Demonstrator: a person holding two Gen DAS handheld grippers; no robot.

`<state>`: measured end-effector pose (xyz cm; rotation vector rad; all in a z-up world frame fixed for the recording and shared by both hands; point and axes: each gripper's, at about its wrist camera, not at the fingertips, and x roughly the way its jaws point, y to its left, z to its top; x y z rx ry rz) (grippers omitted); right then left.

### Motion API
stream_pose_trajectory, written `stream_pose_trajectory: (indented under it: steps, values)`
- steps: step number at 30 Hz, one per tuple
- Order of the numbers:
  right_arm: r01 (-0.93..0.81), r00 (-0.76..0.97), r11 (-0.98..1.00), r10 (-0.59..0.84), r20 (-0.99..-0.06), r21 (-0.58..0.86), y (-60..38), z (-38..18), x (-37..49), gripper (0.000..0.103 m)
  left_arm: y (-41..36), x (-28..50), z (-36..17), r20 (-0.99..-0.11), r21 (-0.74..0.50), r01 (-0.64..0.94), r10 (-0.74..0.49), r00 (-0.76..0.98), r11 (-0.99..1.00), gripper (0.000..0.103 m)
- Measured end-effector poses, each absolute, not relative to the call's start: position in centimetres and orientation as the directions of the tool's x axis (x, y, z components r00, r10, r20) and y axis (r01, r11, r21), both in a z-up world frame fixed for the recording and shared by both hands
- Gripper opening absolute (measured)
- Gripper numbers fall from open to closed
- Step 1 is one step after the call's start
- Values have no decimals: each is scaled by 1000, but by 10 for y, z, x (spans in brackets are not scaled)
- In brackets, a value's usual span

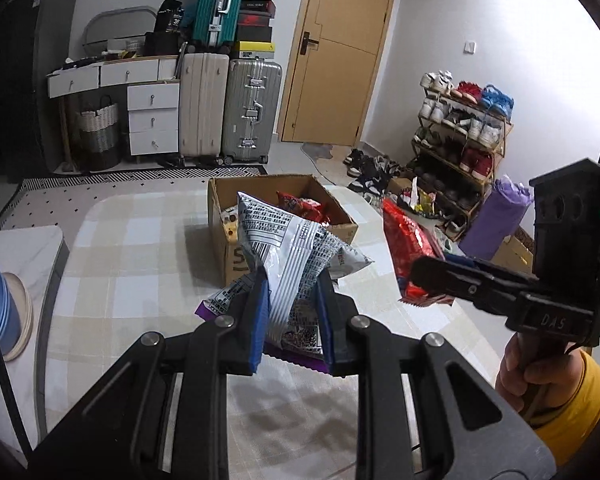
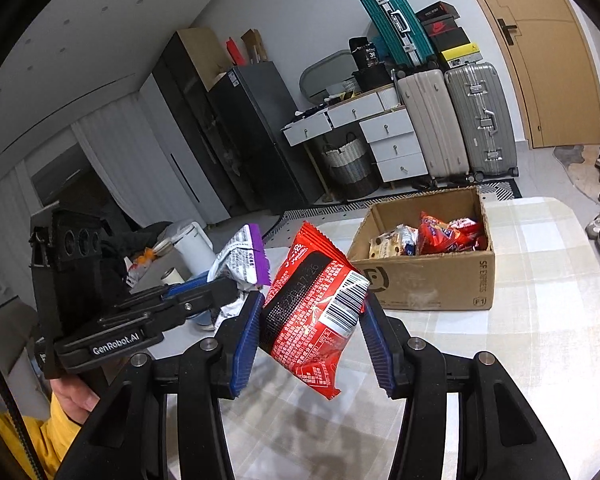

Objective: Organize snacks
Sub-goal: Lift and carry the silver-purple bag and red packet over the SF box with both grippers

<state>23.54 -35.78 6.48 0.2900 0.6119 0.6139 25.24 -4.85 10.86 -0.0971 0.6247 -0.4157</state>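
Both packets are lifted and the step in hand seems to be carrying them to the cardboard box [image 2: 428,276], which stands on the checked table [image 2: 540,300] and already holds some snacks. The left claw [image 1: 292,316] is clamped on a white and purple snack bag [image 1: 288,248]; the right claw [image 2: 312,332] pinches a red snack packet [image 2: 316,312]. Both are held level, above the table, near the box. Next each should probably reach over the open top before letting go

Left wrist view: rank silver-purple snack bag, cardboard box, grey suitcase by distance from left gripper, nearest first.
1. silver-purple snack bag: clamped in the left gripper.
2. cardboard box: on the table just beyond, centre.
3. grey suitcase: on the floor by the far wall.
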Motion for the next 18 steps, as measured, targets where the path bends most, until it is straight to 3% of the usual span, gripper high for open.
stream_pose_trajectory:
  steps: [9,18]
  values:
    - [-456,669,793,605,-432,403,-365,96,255,49,-43,277,119,-537,-228,336,-406,740,914,19]
    - [-413,686,826,559,-466,383,-375,124,337,49,-50,368,123,-591,-229,307,-382,710,924,19]
